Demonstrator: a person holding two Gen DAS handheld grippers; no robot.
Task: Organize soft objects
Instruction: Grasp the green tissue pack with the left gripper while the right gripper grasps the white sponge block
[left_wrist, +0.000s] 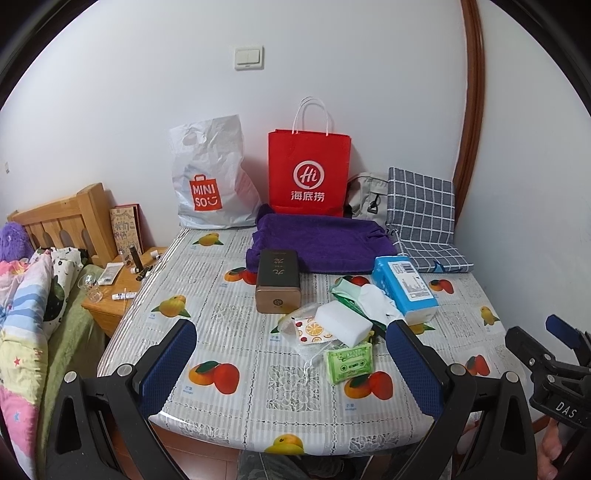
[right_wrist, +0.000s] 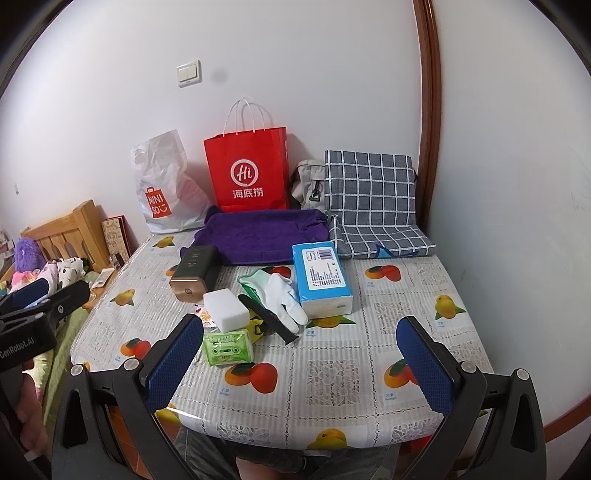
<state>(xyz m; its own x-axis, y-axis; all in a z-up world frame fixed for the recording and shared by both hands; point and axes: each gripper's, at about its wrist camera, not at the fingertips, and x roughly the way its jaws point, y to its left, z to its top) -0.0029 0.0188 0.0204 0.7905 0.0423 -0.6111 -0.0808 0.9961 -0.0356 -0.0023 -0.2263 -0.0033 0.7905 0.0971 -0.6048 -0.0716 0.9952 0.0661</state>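
Sponge (right_wrist: 226, 309), just in front of the brown tin (right_wrist: 194, 273) on the worktop (right_wrist: 369, 373), looks light and squashy, best pinched across its short sides; both grippers (left_wrist: 291, 369) (right_wrist: 301, 363) hang wide open.

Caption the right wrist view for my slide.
Open right gripper hovers at the table's near edge, facing sponge, glove and tissue pack.

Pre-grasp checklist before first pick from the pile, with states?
1. Left hand-held gripper open, empty: ok.
2. Right hand-held gripper open, empty: ok.
3. White sponge on top of the pile, unobstructed: ok.
4. White glove free of the black strap: not ok, they overlap.
5. Green tissue pack reachable near table edge: ok.
6. Destination for the soft items: cannot tell.
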